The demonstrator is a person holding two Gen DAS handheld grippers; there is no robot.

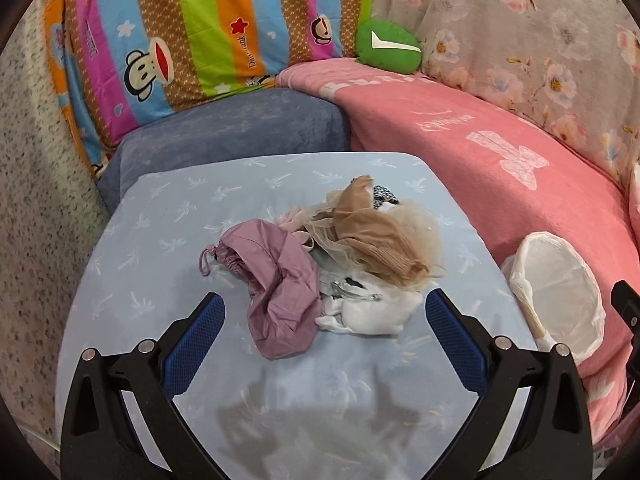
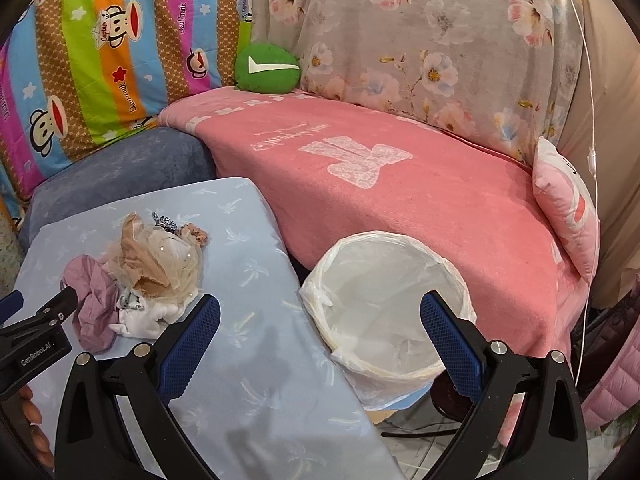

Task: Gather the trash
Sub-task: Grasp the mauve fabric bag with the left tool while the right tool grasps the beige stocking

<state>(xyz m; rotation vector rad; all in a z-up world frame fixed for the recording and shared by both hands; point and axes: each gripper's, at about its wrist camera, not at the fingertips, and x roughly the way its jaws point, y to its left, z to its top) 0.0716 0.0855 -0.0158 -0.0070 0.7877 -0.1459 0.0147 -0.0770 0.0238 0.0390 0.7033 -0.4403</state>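
A pile of cloth trash [image 1: 340, 256] lies on the light blue table [image 1: 160, 232]: a mauve pouch [image 1: 280, 292], beige stockings and netting [image 1: 380, 240], and white rags [image 1: 368, 312]. My left gripper [image 1: 324, 304] is open just above the near edge of the pile, empty. The pile also shows in the right wrist view [image 2: 148, 276]. A bin lined with a white bag [image 2: 388, 304] stands right of the table and looks empty. My right gripper [image 2: 320, 312] is open and empty, over the bin's near left rim.
A pink blanket [image 2: 420, 208] covers the sofa behind the bin. A blue cushion [image 1: 240, 128], a striped cartoon quilt [image 1: 180, 32], a green plush [image 1: 388, 44] and a floral cover [image 2: 420, 32] lie behind. A pink pillow [image 2: 568, 200] is at the right.
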